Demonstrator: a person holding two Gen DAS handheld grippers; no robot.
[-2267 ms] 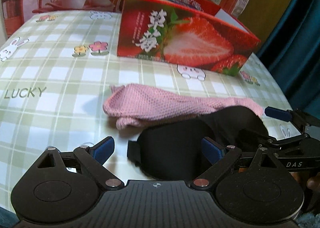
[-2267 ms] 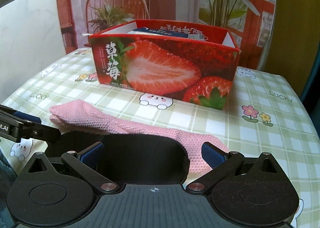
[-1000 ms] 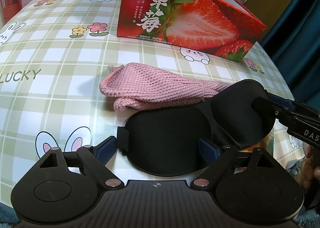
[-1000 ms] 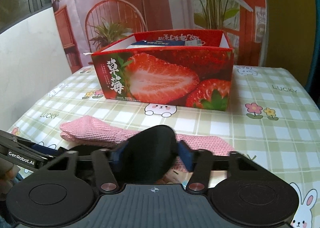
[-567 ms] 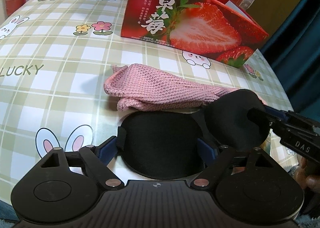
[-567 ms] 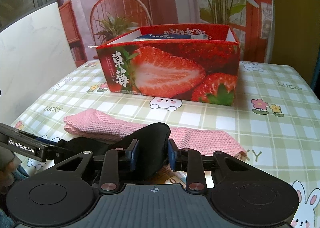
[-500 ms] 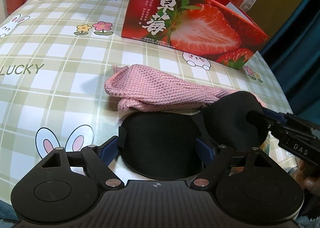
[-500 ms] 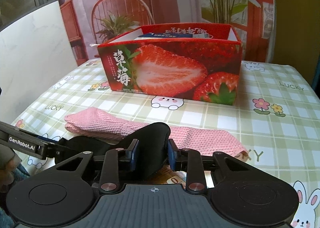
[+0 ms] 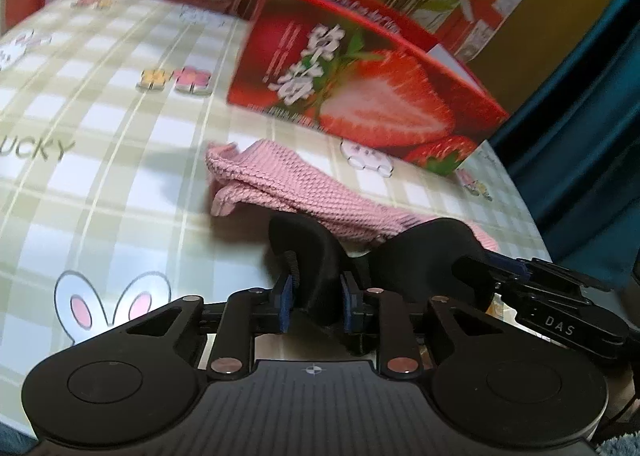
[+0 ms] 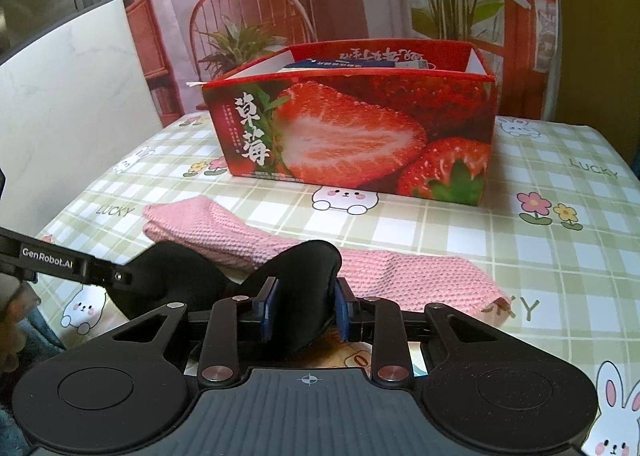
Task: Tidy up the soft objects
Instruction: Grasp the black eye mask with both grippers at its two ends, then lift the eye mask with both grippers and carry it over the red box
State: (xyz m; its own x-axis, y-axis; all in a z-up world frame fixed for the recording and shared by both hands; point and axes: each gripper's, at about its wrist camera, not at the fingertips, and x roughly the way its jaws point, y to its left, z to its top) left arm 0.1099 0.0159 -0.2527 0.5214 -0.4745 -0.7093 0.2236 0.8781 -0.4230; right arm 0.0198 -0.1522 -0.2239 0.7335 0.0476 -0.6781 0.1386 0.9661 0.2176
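Both grippers have closed since the earlier frames, when the left jaws stood wide apart around the flat lying sleep mask (image 9: 316, 256); now the left gripper (image 9: 314, 302) has its jaws clamped on one eye cup, and the right gripper (image 10: 305, 310) has its jaws clamped on the other cup, so the mask is bent up between them and lifted from the table (image 10: 560, 256). Just beyond both pairs of jaws lies the pink knitted cloth (image 10: 288, 244), touching or nearly touching the mask on its far side; I cannot tell which. Further ahead of the jaws stands the open strawberry box (image 10: 360, 136), which is probably the place for the soft things. To do this step well, I think the two grippers should bring the two cups together evenly, face to face, so the mask folds at the nose bridge and does not twist. The foam is springy and may slip out if one side pulls harder. The lift should be enough that the strap does not drag the cloth along.
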